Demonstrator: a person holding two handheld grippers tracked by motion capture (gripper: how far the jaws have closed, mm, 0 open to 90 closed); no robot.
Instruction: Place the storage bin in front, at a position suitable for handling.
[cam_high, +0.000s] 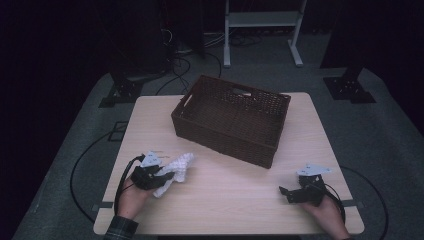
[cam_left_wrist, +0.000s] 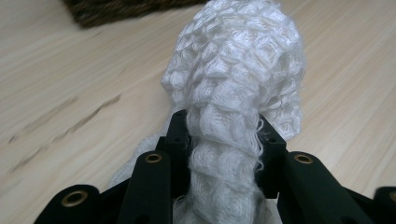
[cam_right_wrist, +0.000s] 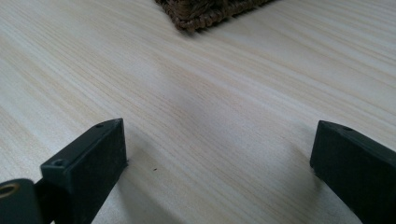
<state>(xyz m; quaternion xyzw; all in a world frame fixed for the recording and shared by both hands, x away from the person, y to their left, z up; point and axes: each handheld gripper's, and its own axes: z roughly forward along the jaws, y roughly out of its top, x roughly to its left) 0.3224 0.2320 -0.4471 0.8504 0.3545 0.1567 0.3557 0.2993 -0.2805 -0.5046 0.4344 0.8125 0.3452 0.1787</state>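
A white knitted cloth (cam_high: 179, 167) hangs bunched from my left gripper (cam_high: 167, 176) at the front left of the table. In the left gripper view the black jaws press on the cloth (cam_left_wrist: 233, 88) from both sides, and my left gripper (cam_left_wrist: 223, 140) is shut on it just above the wood. My right gripper (cam_high: 286, 193) rests low at the front right, pointing left. Its jaws stand wide apart in the right gripper view, where my right gripper (cam_right_wrist: 219, 154) has only bare tabletop between its fingers.
A dark brown woven basket (cam_high: 226, 138) with cut-out handles stands at the middle back of the light wooden table (cam_high: 235, 190). Its corner (cam_right_wrist: 196, 18) lies ahead of the right gripper. Cables and stand feet lie on the grey floor beyond.
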